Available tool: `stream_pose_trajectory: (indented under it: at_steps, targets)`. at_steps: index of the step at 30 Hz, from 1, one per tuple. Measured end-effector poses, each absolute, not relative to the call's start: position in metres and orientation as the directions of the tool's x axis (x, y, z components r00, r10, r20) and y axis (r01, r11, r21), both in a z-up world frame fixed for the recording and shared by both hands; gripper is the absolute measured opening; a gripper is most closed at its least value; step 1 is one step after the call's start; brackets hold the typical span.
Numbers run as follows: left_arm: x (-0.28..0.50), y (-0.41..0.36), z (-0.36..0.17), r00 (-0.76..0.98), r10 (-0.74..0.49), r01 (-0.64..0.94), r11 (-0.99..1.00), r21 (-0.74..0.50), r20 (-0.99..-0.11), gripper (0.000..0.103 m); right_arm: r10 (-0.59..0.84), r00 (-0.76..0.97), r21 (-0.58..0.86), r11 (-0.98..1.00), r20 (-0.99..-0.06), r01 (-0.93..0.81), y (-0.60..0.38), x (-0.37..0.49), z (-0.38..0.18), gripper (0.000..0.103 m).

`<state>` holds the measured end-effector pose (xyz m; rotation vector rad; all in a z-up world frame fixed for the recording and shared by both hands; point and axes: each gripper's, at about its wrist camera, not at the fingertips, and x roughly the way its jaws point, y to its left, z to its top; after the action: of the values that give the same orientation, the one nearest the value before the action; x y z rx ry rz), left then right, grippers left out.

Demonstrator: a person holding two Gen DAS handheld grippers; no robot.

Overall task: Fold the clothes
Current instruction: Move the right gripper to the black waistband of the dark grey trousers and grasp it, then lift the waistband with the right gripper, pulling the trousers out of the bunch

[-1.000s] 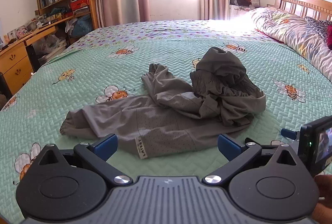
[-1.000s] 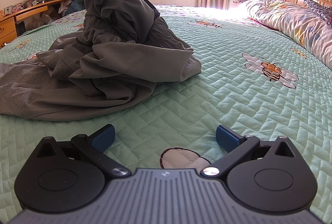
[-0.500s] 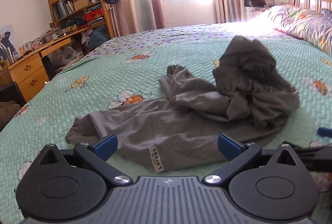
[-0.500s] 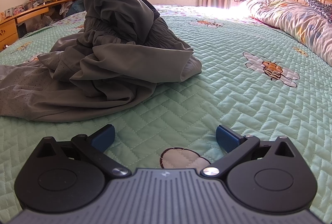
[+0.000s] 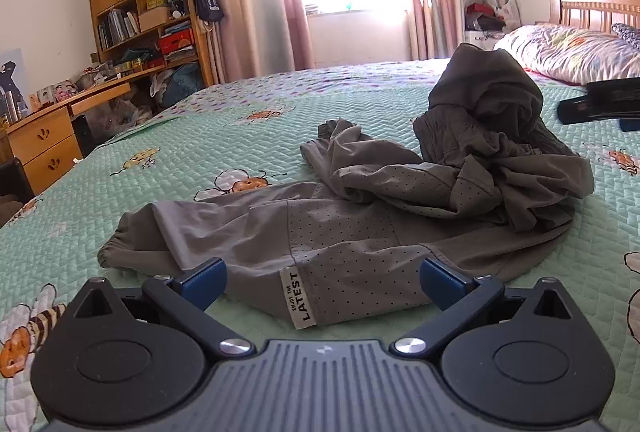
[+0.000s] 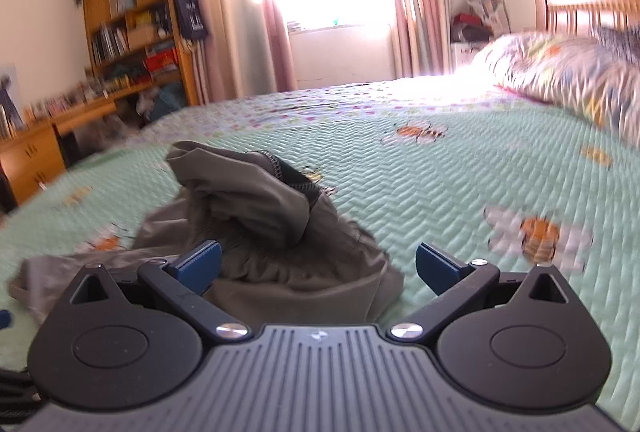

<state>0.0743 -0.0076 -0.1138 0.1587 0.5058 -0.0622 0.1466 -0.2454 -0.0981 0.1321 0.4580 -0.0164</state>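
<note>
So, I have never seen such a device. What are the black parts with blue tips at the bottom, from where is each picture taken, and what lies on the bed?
A person holds a handheld two-finger gripper in each hand; a camera on each looks forward along its fingers. One picture comes from the left gripper, the other from the right gripper. The blue tips are finger pads. Both grippers are open and hold nothing. On the green bee-patterned bedspread lies a crumpled pair of grey trousers, not yet folded. The right view is blurred and looks over the trousers' bunched part. A flowered quilt lies by the headboard.
</note>
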Motion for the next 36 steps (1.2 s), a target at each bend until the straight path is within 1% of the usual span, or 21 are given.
stream_pose_trajectory:
  at_steps: [1, 3, 4, 9, 13, 16, 17, 18, 19, 22, 24, 27, 30, 31, 32, 33, 35, 36]
  targets:
    - [0.074, -0.007, -0.117, 0.876, -0.027, 0.102, 0.986, 0.129, -0.482, 0.102, -0.002, 0.896, 0.09, 0.995, -0.445, 0.047, -0.241, 0.156, -0.096, 0.095]
    - [0.075, -0.005, -0.122, 0.876, -0.048, 0.116, 0.987, 0.113, -0.48, 0.102, -0.032, 0.889, 0.035, 0.998, -0.456, 0.054, -0.235, 0.174, -0.094, 0.057]
    - [0.075, -0.004, -0.125, 0.873, -0.06, 0.125, 0.987, 0.103, -0.483, 0.102, -0.036, 0.879, 0.037, 0.997, -0.475, 0.061, -0.234, 0.183, -0.098, 0.053]
    - [0.08, 0.006, -0.134, 0.856, -0.112, 0.149, 0.988, 0.034, -0.504, 0.102, -0.077, 0.863, -0.003, 0.996, -0.499, 0.087, -0.227, 0.201, -0.111, 0.054]
    - [0.086, 0.011, -0.14, 0.84, -0.119, 0.138, 0.99, -0.003, -0.529, 0.102, -0.109, 0.858, -0.008, 0.993, -0.503, 0.121, -0.221, 0.216, -0.113, 0.054]
    - [0.086, 0.015, -0.141, 0.835, -0.115, 0.125, 0.992, -0.018, -0.538, 0.102, -0.139, 0.834, -0.061, 0.99, -0.534, 0.126, -0.209, 0.23, -0.12, 0.054]
    - [0.086, 0.015, -0.141, 0.835, -0.115, 0.123, 0.992, -0.021, -0.537, 0.102, -0.141, 0.828, -0.058, 0.99, -0.542, 0.13, -0.209, 0.231, -0.123, 0.051]
    - [0.086, 0.016, -0.141, 0.836, -0.115, 0.121, 0.992, -0.023, -0.537, 0.102, -0.142, 0.822, -0.055, 0.989, -0.551, 0.134, -0.21, 0.232, -0.126, 0.036]
    - [0.086, 0.016, -0.142, 0.836, -0.114, 0.12, 0.993, -0.025, -0.537, 0.102, -0.142, 0.82, -0.047, 0.989, -0.554, 0.139, -0.211, 0.23, -0.126, 0.025]
    - [0.086, 0.017, -0.141, 0.835, -0.116, 0.119, 0.992, -0.029, -0.538, 0.102, -0.135, 0.838, -0.02, 0.989, -0.529, 0.146, -0.22, 0.201, -0.117, 0.022]
    - [0.085, 0.018, -0.141, 0.836, -0.116, 0.119, 0.992, -0.03, -0.536, 0.102, -0.138, 0.852, -0.045, 0.99, -0.505, 0.134, -0.225, 0.179, -0.108, 0.017]
    - [0.086, 0.018, -0.142, 0.835, -0.114, 0.116, 0.993, -0.03, -0.539, 0.102, -0.178, 0.863, -0.105, 0.984, -0.472, 0.146, -0.239, 0.154, -0.094, 0.015]
    - [0.086, 0.021, -0.143, 0.836, -0.116, 0.113, 0.993, -0.04, -0.537, 0.102, -0.191, 0.87, -0.092, 0.982, -0.455, 0.167, -0.258, 0.118, -0.071, 0.015]
    - [0.087, 0.02, -0.143, 0.835, -0.116, 0.114, 0.993, -0.038, -0.539, 0.102, -0.16, 0.857, -0.075, 0.987, -0.489, 0.141, -0.26, 0.103, -0.071, 0.016]
    - [0.087, 0.02, -0.144, 0.833, -0.116, 0.114, 0.993, -0.036, -0.541, 0.102, -0.1, 0.819, -0.046, 0.995, -0.564, 0.09, -0.262, 0.091, -0.077, 0.021]
    - [0.088, 0.02, -0.145, 0.832, -0.115, 0.114, 0.993, -0.035, -0.542, 0.102, -0.049, 0.784, -0.004, 0.998, -0.619, 0.059, -0.265, 0.078, -0.082, 0.02]
    - [0.087, 0.021, -0.145, 0.835, -0.112, 0.112, 0.993, -0.034, -0.539, 0.102, 0.024, 0.744, 0.108, 0.992, -0.668, 0.065, -0.275, 0.049, -0.091, 0.02]
    - [0.087, 0.021, -0.145, 0.836, -0.11, 0.109, 0.993, -0.034, -0.537, 0.102, 0.051, 0.739, 0.159, 0.984, -0.672, 0.077, -0.28, 0.036, -0.092, 0.021]
